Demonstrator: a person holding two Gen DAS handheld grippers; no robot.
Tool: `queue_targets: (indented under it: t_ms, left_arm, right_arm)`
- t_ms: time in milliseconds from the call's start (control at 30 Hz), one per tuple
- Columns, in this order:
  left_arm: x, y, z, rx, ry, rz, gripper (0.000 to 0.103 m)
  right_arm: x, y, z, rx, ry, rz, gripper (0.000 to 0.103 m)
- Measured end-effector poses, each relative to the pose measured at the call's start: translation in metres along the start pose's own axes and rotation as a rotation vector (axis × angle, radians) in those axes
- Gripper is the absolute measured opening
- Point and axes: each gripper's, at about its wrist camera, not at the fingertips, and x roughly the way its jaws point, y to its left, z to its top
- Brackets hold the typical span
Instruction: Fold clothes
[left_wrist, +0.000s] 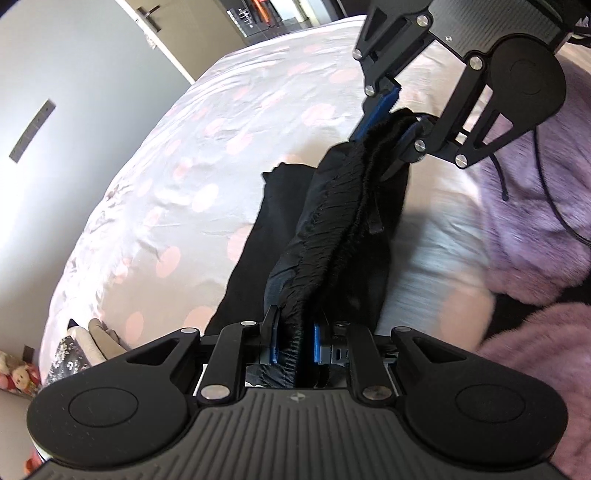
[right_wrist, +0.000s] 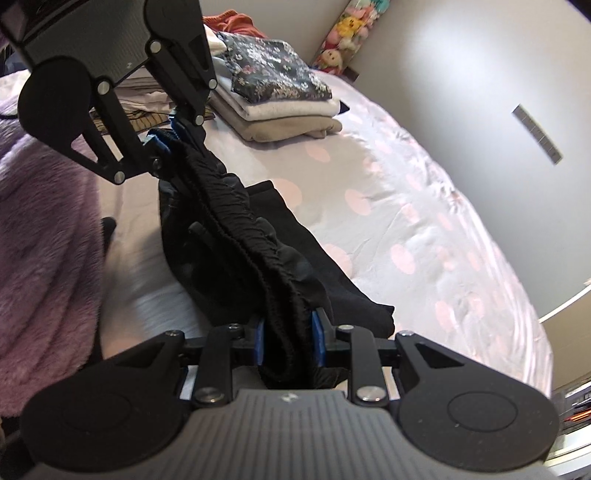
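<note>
Black fabric of a pair of trousers (left_wrist: 332, 236) runs taut between the two grippers, its gathered elastic waistband stretched above a bed sheet (left_wrist: 177, 177) printed with pink dots. In the left wrist view, the left gripper (left_wrist: 293, 341) has its blue pads clamped on one end of the waistband; the right gripper (left_wrist: 399, 122) pinches the far end. The rest of the garment hangs down onto the sheet. To the right lies a purple fluffy blanket (left_wrist: 535, 229). In the right wrist view, a stack of folded clothes (right_wrist: 280, 107) sits beyond.
</note>
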Motion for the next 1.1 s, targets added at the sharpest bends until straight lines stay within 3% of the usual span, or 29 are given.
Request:
queue_targets:
  t_ms: [233,500,600,667,867,933,1100]
  left_arm:
    - [0.051,0.057,-0.002,-0.129,-0.003,-0.049,0.017]
    - [0.122,0.100,-0.024,-0.303,-0.023,-0.119,0.023]
    - [0.140,0.111,-0.032,-0.369,-0.026,-0.121,0.034]
    - [0.148,0.117,-0.038,-0.421,-0.035,-0.112,0.042]
    - [0.154,0.136,-0.057,-0.586,-0.058,-0.092,0.042]
    - [0.150,0.137,-0.061,-0.628,-0.067,-0.065,0.042]
    - [0.129,0.130,-0.063,-0.670,-0.115,-0.014,0.046]
  right_arm:
    - [0.053,-0.048,0.019,0.095,0.026,0.082,0.029]
    - [0.132,-0.085,0.011,0.258,0.062,0.187,0.032]
    - [0.156,-0.090,0.006,0.291,0.078,0.205,0.035]
    - [0.168,-0.093,0.001,0.314,0.085,0.201,0.042]
    - [0.178,-0.115,-0.009,0.484,0.045,0.188,0.057]
    - [0.173,-0.124,-0.012,0.562,0.017,0.165,0.071]
    - [0.147,-0.135,-0.020,0.686,-0.045,0.120,0.071]
